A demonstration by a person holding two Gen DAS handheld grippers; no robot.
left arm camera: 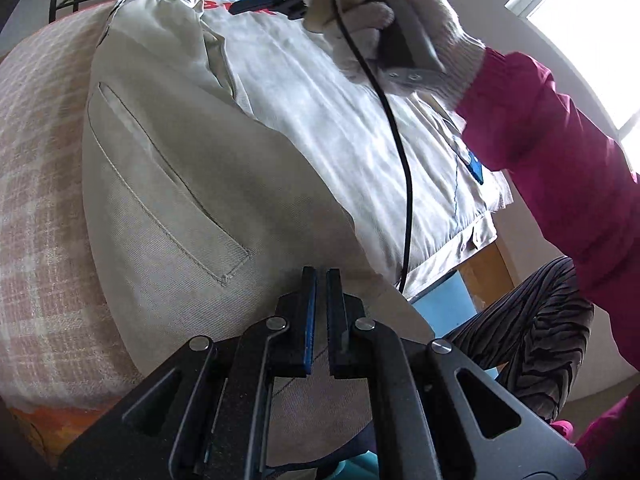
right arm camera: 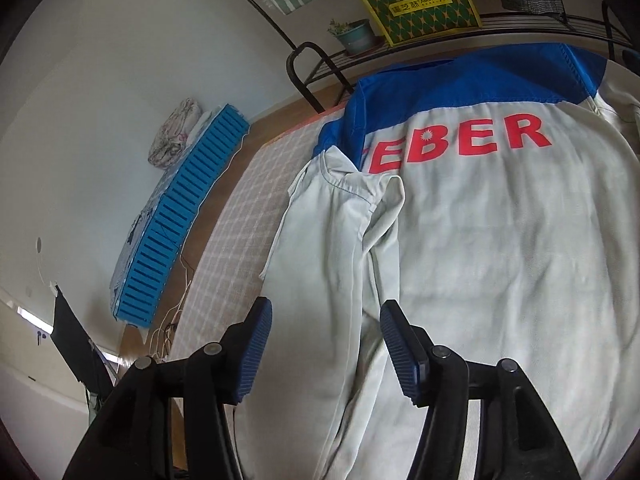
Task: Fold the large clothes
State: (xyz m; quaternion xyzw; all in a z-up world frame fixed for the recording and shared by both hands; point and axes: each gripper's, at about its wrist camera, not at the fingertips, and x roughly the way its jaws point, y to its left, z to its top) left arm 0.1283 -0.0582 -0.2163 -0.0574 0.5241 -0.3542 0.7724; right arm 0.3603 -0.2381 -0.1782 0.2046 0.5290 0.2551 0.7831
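A pale grey jacket (right arm camera: 500,240) with a blue yoke and red letters lies back up on a checked cloth (right arm camera: 240,220). One sleeve (right arm camera: 340,240) is folded in over its left side. My right gripper (right arm camera: 326,340) hangs open just above that sleeve, nothing between its pads. In the left wrist view a panel of the jacket (left arm camera: 180,208) with a welt pocket is turned over, and my left gripper (left arm camera: 322,280) is shut on its hem near the table's front corner. The right gripper (left arm camera: 256,5), held by a gloved hand (left arm camera: 420,12), is over the jacket's far end.
A black cable (left arm camera: 400,152) from the right gripper trails across the jacket. A pink sleeve (left arm camera: 560,152) and striped trouser leg (left arm camera: 536,320) stand at the table's right side. Beyond the far edge are a metal rack (right arm camera: 308,76), a plant pot (right arm camera: 358,36) and a blue slatted crate (right arm camera: 176,224).
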